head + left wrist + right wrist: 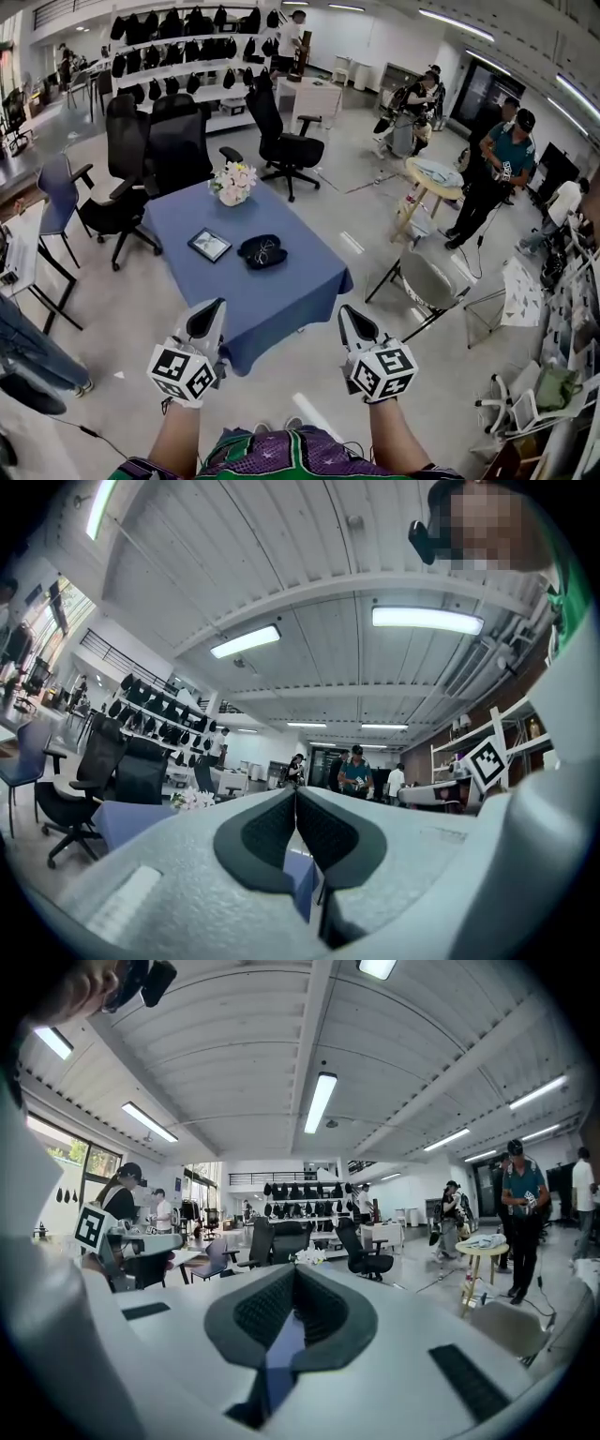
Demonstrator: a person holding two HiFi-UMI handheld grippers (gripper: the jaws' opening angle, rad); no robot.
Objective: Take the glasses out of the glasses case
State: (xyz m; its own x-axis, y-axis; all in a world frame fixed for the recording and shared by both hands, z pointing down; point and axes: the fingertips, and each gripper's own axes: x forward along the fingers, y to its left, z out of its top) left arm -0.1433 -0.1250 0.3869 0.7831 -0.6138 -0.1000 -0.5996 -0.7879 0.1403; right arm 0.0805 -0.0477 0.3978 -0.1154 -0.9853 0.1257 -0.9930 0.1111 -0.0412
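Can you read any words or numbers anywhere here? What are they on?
No words or numbers can be read.
Marker cubes on the left gripper and right gripper: black-and-white square patterns, no letters.
Framed picture on the blue table: too small to read.

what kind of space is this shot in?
Probably an open-plan office or lab floor: rolling office chairs, wall shelves lined with rows of black items, and a blue-covered table standing on the open floor.

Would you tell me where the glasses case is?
Head view: the glasses case lies on the blue table, just right of the picture frame, near the flowers.
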